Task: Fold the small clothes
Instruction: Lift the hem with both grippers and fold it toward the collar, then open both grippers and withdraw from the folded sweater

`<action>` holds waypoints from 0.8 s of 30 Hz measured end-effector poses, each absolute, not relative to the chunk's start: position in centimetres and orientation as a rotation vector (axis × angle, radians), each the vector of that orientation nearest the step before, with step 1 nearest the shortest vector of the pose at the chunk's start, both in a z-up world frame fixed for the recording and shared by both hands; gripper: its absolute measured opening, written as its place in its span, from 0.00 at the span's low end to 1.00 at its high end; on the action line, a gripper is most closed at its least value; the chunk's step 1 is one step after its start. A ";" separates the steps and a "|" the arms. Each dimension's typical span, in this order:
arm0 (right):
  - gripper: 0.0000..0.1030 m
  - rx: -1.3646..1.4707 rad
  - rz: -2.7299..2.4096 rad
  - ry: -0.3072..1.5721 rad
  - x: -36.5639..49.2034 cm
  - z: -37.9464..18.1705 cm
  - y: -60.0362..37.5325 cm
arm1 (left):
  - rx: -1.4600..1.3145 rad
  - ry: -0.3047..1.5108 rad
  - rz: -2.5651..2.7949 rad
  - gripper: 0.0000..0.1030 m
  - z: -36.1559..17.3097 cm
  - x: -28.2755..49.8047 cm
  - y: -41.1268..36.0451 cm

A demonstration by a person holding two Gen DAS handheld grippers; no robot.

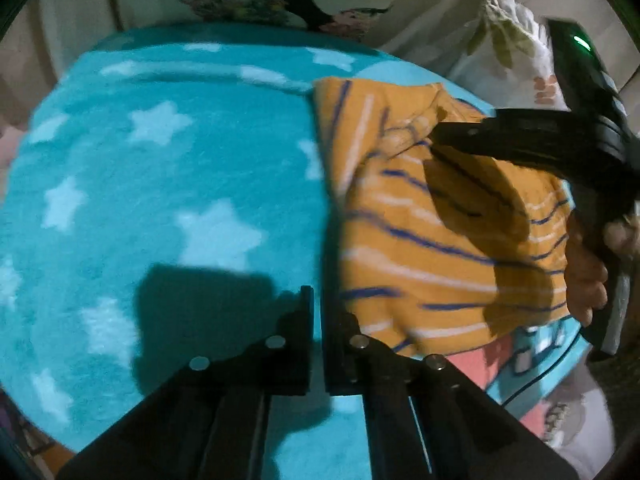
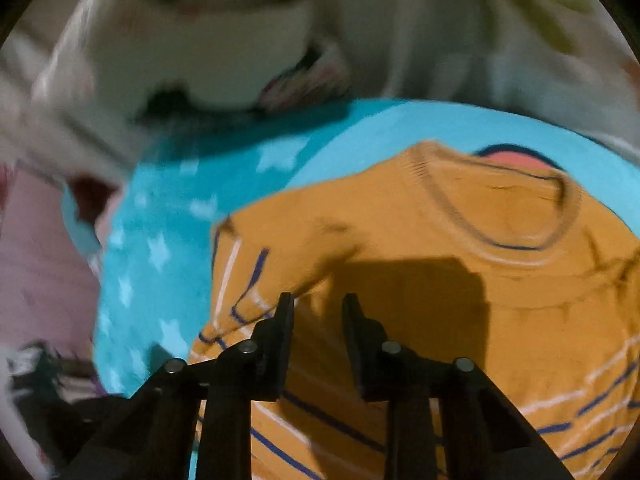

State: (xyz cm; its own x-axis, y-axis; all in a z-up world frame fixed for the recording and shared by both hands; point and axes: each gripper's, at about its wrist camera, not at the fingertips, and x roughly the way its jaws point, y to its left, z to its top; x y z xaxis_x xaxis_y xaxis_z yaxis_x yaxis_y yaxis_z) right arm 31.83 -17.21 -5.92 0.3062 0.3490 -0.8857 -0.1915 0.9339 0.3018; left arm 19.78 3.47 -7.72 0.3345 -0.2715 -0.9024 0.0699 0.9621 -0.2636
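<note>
Left gripper (image 1: 318,300) is sitting clamped shut over the blanket (image 1: 160,184), a thin slit between the fingers and nothing in it that I can see. The sweater (image 1: 432,216) is lying just to the right of its fingertips, edge almost touching the right finger.

Right gripper (image 2: 316,308) is hovering over the sweater (image 2: 440,260) with its jaws parted and nothing pinched. The collar is sitting ahead and to the right of the fingertips; the folded sleeve edge is running just left of the left finger.

Handling, judging by look: soft knit, light, floppy, not fragile. It will be sagging and bunching if lifted from one point, and likely dragging on the fuzzy blanket rather than sliding. Best hold is probably a pinch on a doubled edge: sleeve fold, shoulder seam or hem corner, one gripper per side.

Hard to read:
- The right wrist view is smeared; background is unreadable.
- The right gripper body and hand (image 1: 588,276) are covering the sweater's far side in the left view.
- Hem is running out of frame.
- The sweater is partly covering a pink and blue thing beneath it; can't identify it.
</note>
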 end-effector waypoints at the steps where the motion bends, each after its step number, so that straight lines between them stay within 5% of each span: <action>1: 0.24 0.121 0.353 1.213 32.0 -6.4 -16.4 | -0.205 1.204 -0.232 0.03 -7.5 19.2 3.9; 5: 0.26 0.057 0.348 1.238 34.5 -8.2 -12.6 | -0.242 1.167 -0.219 0.04 -6.5 17.4 5.3; 7: 0.26 -0.012 0.328 1.199 35.2 -8.1 -11.2 | -0.240 1.153 -0.207 0.12 -6.1 16.9 5.4; 9: 0.26 -0.038 0.332 1.202 35.6 -7.8 -10.7 | -0.240 1.134 -0.193 0.33 -5.9 16.9 5.4; 10: 0.26 -0.031 0.342 1.188 35.5 -7.3 -11.0 | -0.244 1.121 -0.187 0.36 -5.8 16.8 5.6; 17: 0.27 0.121 0.217 1.081 32.1 -3.4 -22.1 | -0.318 1.099 -0.195 0.45 -5.0 17.3 5.5; 24: 0.27 0.298 -0.215 1.099 29.1 -5.8 -40.1 | -0.279 1.147 -0.222 0.48 -6.3 18.0 3.5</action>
State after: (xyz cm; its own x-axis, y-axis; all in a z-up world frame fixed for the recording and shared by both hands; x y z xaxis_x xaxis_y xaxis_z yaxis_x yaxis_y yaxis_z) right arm 29.06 -40.13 -5.77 0.4400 -0.0239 -0.8977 0.3163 0.9397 0.1300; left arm 18.04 3.52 -6.28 0.3957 -0.3137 -0.8631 0.0307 0.9438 -0.3290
